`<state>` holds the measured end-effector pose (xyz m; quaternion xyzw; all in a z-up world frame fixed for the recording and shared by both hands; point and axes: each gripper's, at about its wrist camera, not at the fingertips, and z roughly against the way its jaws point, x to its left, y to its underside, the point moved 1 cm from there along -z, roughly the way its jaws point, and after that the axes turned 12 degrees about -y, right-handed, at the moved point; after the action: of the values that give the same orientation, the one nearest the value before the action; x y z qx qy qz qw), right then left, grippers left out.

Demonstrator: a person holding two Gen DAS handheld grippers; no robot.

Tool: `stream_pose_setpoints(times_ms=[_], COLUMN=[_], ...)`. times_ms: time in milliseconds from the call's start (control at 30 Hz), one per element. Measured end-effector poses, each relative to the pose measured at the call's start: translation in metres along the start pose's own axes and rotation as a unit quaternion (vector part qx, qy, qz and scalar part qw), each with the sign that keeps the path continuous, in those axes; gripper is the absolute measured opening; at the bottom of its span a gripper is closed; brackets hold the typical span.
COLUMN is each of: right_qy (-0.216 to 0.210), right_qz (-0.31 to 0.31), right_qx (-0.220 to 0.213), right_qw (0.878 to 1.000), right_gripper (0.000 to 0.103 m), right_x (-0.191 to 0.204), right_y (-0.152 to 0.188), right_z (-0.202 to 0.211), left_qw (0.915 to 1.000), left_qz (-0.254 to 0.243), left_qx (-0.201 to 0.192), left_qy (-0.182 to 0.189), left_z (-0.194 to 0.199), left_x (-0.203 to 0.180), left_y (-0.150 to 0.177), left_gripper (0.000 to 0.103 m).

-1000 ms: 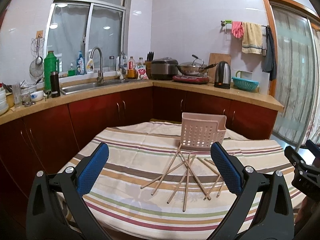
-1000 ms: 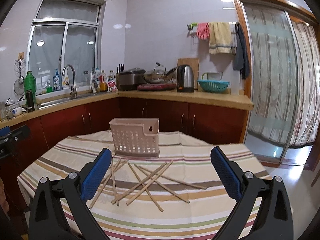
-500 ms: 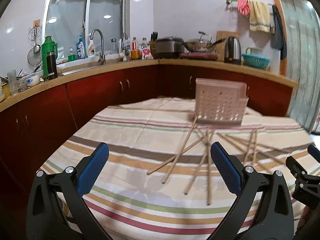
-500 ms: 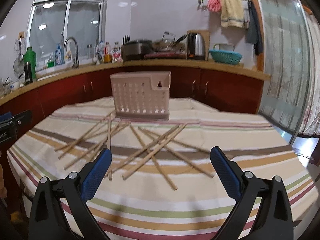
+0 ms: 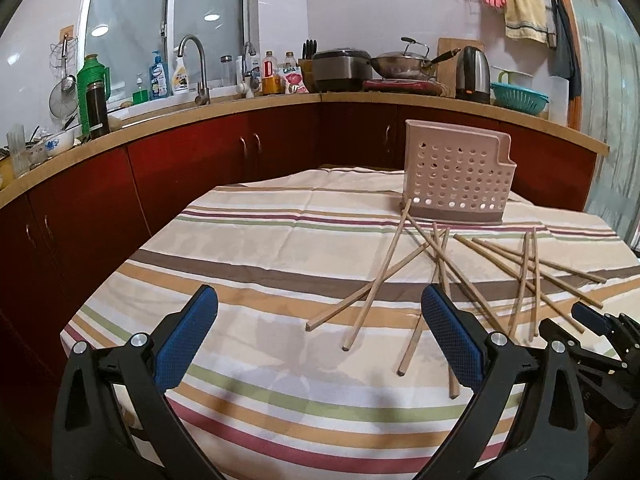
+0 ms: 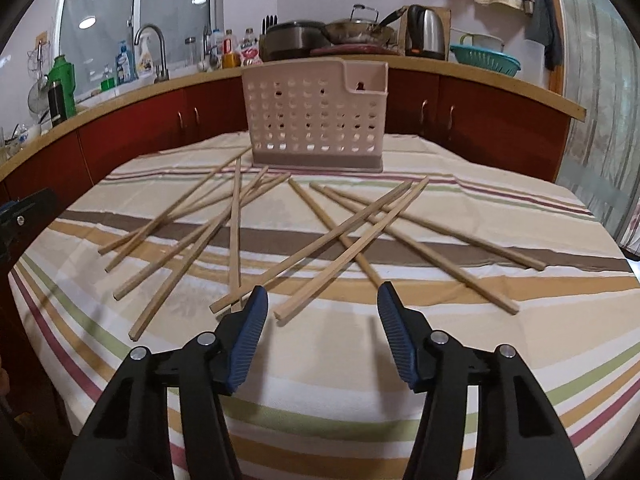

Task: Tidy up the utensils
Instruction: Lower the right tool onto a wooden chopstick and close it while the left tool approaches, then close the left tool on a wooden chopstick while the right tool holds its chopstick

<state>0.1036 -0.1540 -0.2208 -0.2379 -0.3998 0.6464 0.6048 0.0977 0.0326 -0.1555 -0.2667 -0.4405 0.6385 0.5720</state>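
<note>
- left gripper [image 5: 320, 332]: jaws spread wide, nothing between the blue pads; it hangs low over the near left part of the table, chopstick ends lying just ahead of its right finger.
- right gripper [image 6: 322, 328]: jaws closing, about half apart and clamped on nothing; the near end of one chopstick lies on the cloth just ahead of the gap, untouched by either pad.
- striped tablecloth [image 6: 500, 360]: cream with brown, tan, green and maroon bands, covering the whole table.
- chopsticks [image 6: 236, 232]: loose wooden sticks scattered flat on the cloth, several crossing one another, in a left cluster and a right cluster, all in front of the holder.
- utensil holder [image 6: 316, 120]: pale pink perforated plastic caddy, upright at the far side of the table, behind the chopsticks; one stick's far end reaches its base in the left wrist view.
- counter [image 5: 240, 108]: behind the table, above red cabinets, carrying a sink tap, bottles, a rice cooker, a wok and a kettle [image 5: 474, 76].
</note>
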Motion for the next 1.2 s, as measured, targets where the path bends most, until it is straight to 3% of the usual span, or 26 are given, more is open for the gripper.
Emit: stream_pose_setpoints(times_ms=[200, 367, 733, 900, 967, 1200], right_qy=[0.010, 0.011, 0.024, 0.018, 0.014, 0.013], right_qz=[0.004, -0.003, -0.031, -0.032, -0.033, -0.029], right_qx=[0.028, 0.052, 0.038, 0.047, 0.053, 0.037], right_qw=[1.000, 0.999, 0.999, 0.998, 0.998, 0.999], right_gripper=[0.051, 0.038, 0.035, 0.025, 0.012, 0.008], right_x=[0.006, -0.001, -0.029, -0.031, -0.032, -0.038], right_y=[-0.002, 0.000, -0.002, -0.003, -0.002, -0.003], right_z=[-0.010, -0.014, 0.001, -0.006, -0.007, 0.008], left_qw=[0.9999, 0.9999, 0.9997, 0.9994, 0.9992, 0.9982], left_qz=[0.000, -0.002, -0.008, -0.017, -0.018, -0.029], left_qx=[0.013, 0.014, 0.012, 0.015, 0.018, 0.014], left_qy=[0.003, 0.007, 0.018, 0.026, 0.031, 0.051], left_z=[-0.008, -0.009, -0.006, -0.008, -0.009, -0.005], left_x=[0.000, -0.003, -0.016, -0.022, -0.025, -0.044], left_y=[0.004, 0.004, 0.006, 0.009, 0.011, 0.016], left_gripper=[0.099, 0.099, 0.099, 0.099, 0.099, 0.099])
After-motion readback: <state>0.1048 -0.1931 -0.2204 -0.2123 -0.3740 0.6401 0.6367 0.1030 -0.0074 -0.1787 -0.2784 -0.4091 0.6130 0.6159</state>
